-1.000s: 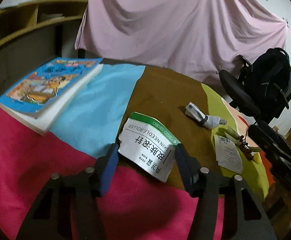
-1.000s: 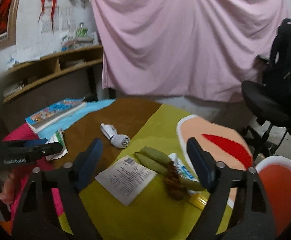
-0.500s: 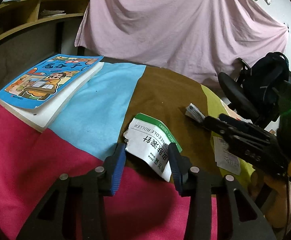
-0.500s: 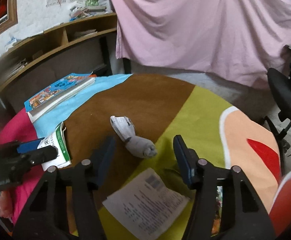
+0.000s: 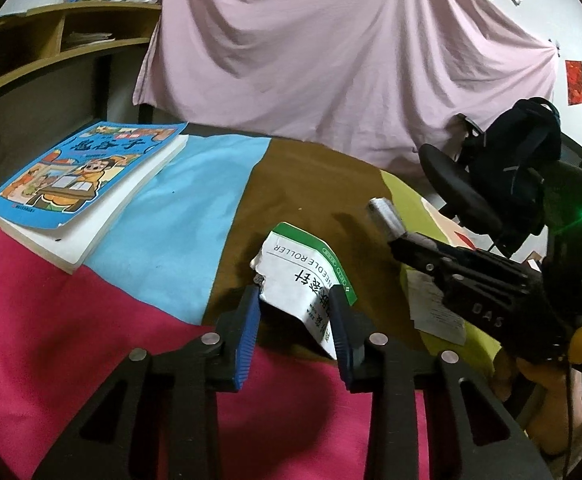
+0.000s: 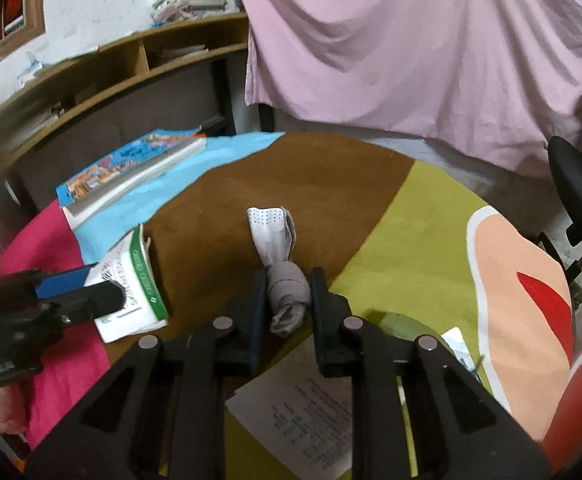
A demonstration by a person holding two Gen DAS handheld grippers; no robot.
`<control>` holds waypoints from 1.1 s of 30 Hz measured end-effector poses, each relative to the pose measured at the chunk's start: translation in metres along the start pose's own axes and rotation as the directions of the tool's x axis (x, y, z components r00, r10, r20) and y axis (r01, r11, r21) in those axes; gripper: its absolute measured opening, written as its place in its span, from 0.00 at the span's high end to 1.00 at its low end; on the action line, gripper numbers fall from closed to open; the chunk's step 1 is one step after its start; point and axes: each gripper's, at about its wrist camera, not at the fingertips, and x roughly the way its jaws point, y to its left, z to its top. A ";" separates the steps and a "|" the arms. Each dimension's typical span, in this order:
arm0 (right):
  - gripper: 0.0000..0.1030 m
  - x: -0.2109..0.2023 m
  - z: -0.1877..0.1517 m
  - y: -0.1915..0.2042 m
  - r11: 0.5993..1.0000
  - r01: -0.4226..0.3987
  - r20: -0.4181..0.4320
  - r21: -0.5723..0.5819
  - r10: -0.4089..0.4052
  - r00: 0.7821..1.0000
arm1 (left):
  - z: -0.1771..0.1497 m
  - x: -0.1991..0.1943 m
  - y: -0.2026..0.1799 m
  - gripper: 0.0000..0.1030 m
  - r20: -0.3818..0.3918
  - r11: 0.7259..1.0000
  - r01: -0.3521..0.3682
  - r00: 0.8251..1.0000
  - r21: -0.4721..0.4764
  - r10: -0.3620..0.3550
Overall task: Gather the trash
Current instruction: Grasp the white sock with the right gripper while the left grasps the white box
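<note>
A round worktop (image 6: 391, 208) under a patchwork cloth carries everything. At 6 o'clock the left claw (image 5: 295, 320) pinches the torn carton (image 5: 303, 276); the right claw (image 6: 287, 300) squeezes a wadded wrapper (image 6: 287, 300), whose loose tail may slip. A book (image 5: 87, 176) lies at 10 o'clock, pink sheet (image 5: 331, 48) beyond

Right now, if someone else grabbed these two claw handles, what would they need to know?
Left claw: shut on the torn green-and-white box, which is still on the table.
Right claw: shut on the grey wad of the crumpled wrapper, also on the table.
Printed paper slip and green pods lie near the right claw, untouched.
Done: two grips. Left: lift both away, then fetch the slip and pods. The book looks like a keeper.
</note>
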 end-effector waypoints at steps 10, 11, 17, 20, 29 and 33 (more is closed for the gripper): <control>0.51 -0.071 -0.028 -0.005 0.996 0.011 0.161 0.083 -0.025 0.987 | -0.005 -0.006 -0.020 0.76 0.048 0.994 0.013 0.999 0.105 -0.018; 0.51 -0.078 -0.031 -0.005 0.996 0.015 0.175 0.090 -0.031 0.984 | -0.006 -0.006 -0.023 0.77 0.052 0.993 0.015 0.998 0.120 -0.021; 0.51 -0.107 -0.051 -0.006 0.990 0.055 0.243 0.127 -0.085 0.966 | -0.012 -0.010 -0.042 0.82 0.085 0.976 0.013 0.996 0.218 -0.032; 0.51 -0.113 -0.058 -0.010 0.987 0.069 0.269 0.144 -0.106 0.957 | -0.016 -0.012 -0.052 0.92 0.098 0.963 0.025 0.994 0.269 -0.053; 0.51 -0.127 -0.072 -0.028 0.974 0.045 0.315 0.223 -0.116 0.942 | -0.027 -0.015 -0.078 1.00 0.164 0.930 -0.041 0.986 0.366 -0.021; 0.51 -0.139 -0.078 -0.031 0.973 0.069 0.341 0.221 -0.144 0.929 | -0.025 -0.019 -0.085 1.00 0.177 0.943 -0.015 0.983 0.332 -0.047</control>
